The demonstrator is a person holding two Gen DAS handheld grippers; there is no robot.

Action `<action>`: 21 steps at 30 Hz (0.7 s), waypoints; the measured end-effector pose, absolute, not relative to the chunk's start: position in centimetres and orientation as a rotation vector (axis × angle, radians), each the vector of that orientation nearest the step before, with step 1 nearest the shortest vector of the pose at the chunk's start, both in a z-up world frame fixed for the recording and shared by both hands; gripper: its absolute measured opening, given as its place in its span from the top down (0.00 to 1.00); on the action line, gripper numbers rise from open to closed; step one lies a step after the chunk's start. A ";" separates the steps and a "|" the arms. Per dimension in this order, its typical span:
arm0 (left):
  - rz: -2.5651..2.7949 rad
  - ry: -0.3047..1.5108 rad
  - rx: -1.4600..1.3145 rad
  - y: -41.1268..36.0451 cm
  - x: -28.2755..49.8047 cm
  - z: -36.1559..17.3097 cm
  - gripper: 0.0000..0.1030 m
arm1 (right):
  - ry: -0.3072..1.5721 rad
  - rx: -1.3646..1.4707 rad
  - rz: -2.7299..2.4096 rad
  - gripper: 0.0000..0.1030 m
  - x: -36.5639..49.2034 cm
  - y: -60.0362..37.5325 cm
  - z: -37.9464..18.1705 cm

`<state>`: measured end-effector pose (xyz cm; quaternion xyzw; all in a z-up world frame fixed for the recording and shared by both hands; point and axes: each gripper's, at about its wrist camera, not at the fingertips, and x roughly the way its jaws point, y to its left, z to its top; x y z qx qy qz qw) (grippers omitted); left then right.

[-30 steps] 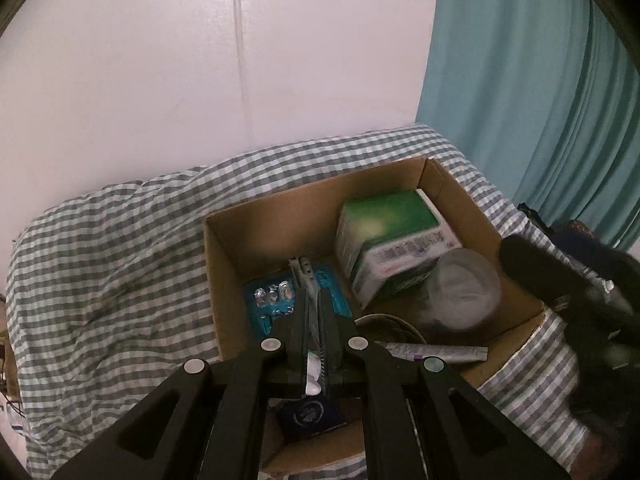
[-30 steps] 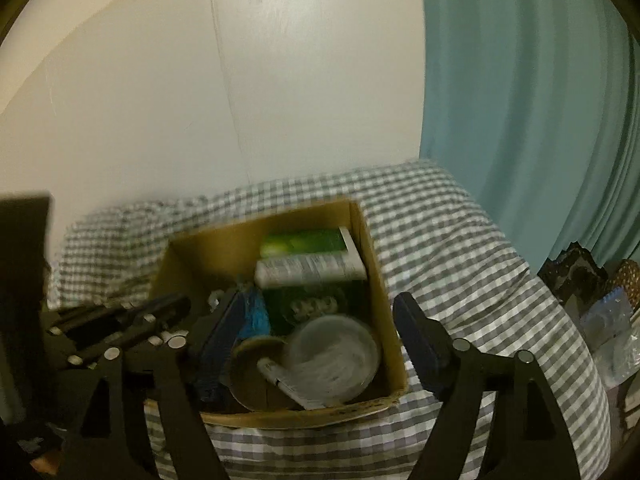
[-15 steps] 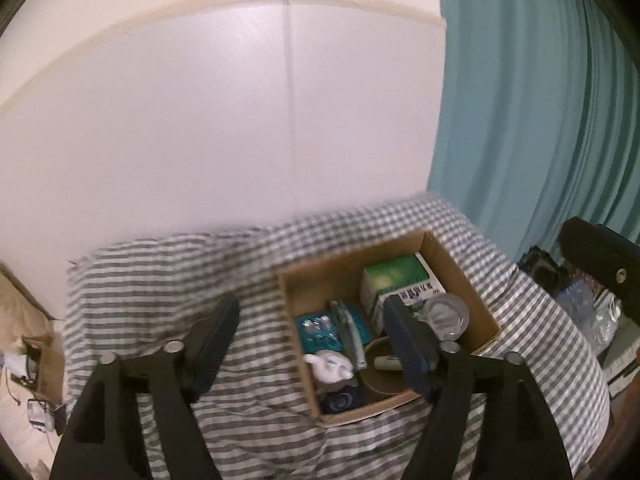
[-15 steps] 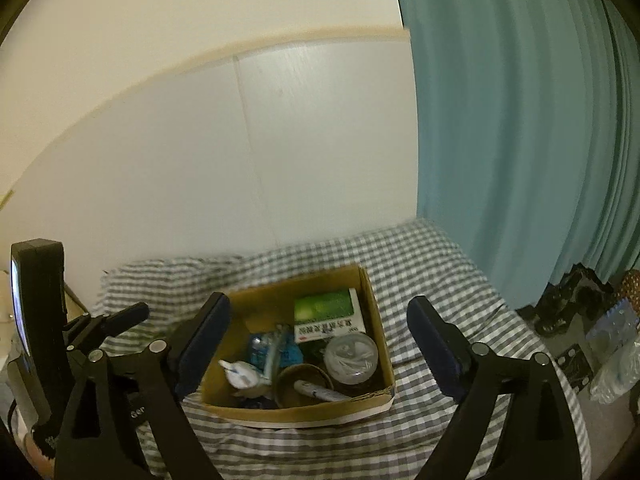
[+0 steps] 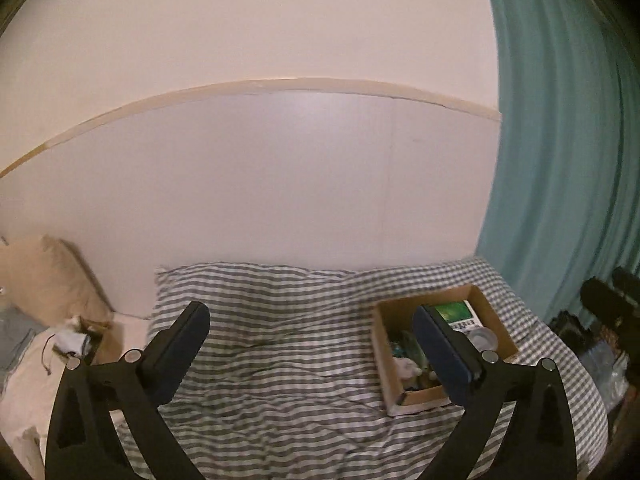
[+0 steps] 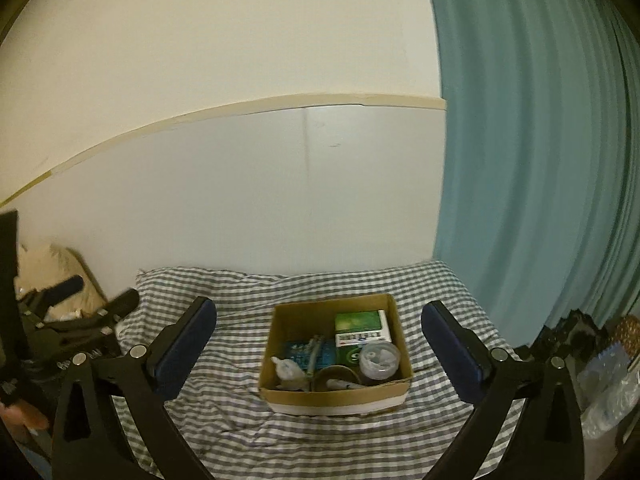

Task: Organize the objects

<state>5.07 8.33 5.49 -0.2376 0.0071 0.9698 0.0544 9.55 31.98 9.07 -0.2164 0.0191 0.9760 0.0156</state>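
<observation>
Cardboard box (image 6: 336, 394) of small light items on the bed (image 6: 240, 432): thin walls flex, best gripped at the rim. Both tongs, left (image 5: 310, 342) and right (image 6: 320, 332), are opening, with nothing between them.

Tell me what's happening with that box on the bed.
A person holds a hand-held gripper in each hand, tidying small items into the cardboard box on the checked bedspread. The box holds a green carton, a clear round tub, a blue packet and other bits. The left hand-held gripper and the right hand-held gripper hang clear of the box, jaws opening with nothing between them.
</observation>
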 end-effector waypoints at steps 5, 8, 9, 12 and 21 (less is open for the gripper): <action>3.009 -0.059 -0.731 6.0 5.6 4.0 0.00 | -0.009 -0.656 3.042 0.00 8.6 30.4 6.6; 3.063 -0.113 -0.730 5.1 5.4 1.9 0.00 | -0.039 -0.644 3.033 0.00 7.1 30.0 3.8; 3.071 -0.122 -0.736 4.9 5.3 1.2 0.00 | -0.066 -0.653 3.011 0.00 6.6 29.9 2.9; 3.090 -0.132 -0.776 5.2 4.4 -0.7 0.00 | -0.130 -0.695 2.983 0.00 5.3 29.5 0.3; 3.046 0.036 -0.747 8.6 3.7 -2.0 0.00 | -0.098 -0.758 2.971 0.00 4.0 30.5 -1.4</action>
